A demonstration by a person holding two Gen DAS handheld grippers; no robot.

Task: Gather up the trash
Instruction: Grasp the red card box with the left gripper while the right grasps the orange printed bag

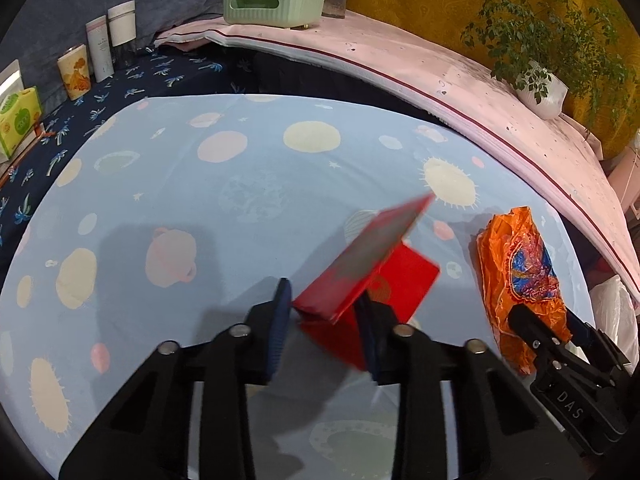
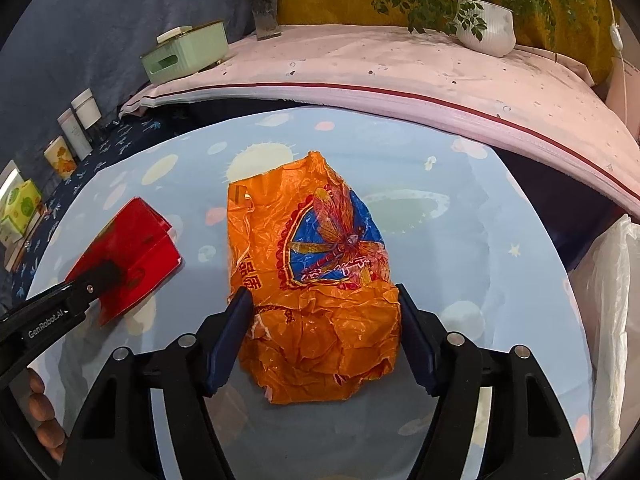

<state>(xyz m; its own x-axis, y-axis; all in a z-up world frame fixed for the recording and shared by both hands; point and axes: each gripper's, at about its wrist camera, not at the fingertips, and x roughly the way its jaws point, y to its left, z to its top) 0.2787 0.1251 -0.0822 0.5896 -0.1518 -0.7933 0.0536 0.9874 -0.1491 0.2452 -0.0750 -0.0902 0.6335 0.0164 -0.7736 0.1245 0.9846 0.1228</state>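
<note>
A red paper box (image 1: 372, 280) with an open flap lies on the light blue patterned tablecloth (image 1: 200, 208). My left gripper (image 1: 326, 312) is open, its fingers on either side of the box's near end. A crumpled orange plastic bag (image 2: 320, 280) with a dragonfly print lies to the right of the box. My right gripper (image 2: 324, 336) is open, its fingers either side of the bag's near part. The bag also shows in the left wrist view (image 1: 520, 276), and the red box in the right wrist view (image 2: 128, 252).
A pink-covered ledge (image 2: 400, 76) runs behind the table with a green tissue box (image 1: 272, 0), a glass vase (image 2: 266, 4) and a white plant pot (image 2: 488, 28). Jars and cartons (image 1: 100, 48) stand at the left. A white plastic bag (image 2: 608, 300) hangs off the table's right edge.
</note>
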